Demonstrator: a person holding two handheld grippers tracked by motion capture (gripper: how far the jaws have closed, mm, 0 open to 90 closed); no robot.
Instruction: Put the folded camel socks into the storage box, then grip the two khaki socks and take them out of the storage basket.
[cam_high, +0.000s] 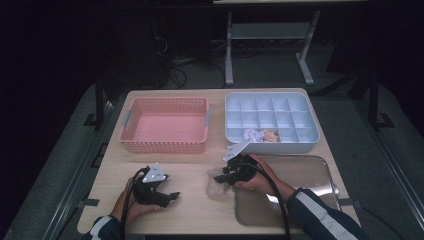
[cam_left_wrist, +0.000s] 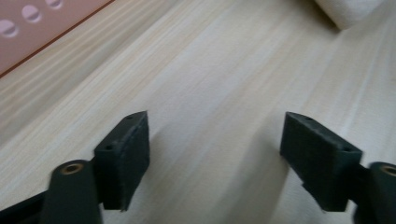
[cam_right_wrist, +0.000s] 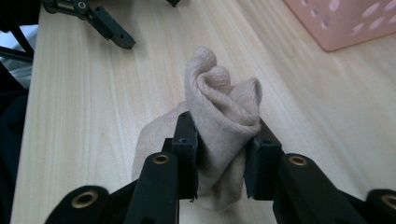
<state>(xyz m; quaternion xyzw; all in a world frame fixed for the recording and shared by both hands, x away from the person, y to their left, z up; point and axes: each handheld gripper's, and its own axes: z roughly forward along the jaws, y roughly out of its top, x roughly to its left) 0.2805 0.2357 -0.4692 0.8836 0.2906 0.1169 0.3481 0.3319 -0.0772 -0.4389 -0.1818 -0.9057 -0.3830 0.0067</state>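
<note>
At the left side of the table (cam_high: 200, 210) I saw my left gripper (cam_high: 167, 196) low over the bare wood, and its jaws stood wide apart with nothing between them (in the left gripper view there was just wood grain between the two black pads (cam_left_wrist: 125, 154)). Behind it, further from me, the pink basket (cam_high: 164, 144) sat on the table with nothing inside.

Near the middle, my right gripper (cam_high: 222, 176) held the beige sock (cam_right_wrist: 224, 112). The jaws were narrow and pressed on both sides of the rolled cloth, and the rolled end stood up above the pads while the rest hung down under them. In the high view the sock (cam_high: 217, 187) looked pale and blurred, just at the left edge of the metal tray (cam_high: 310, 172).

To the right and behind, the light blue divided box (cam_high: 271, 146) had some small crumpled things (cam_high: 261, 135) in two of its front compartments; what they were I could not tell
</note>
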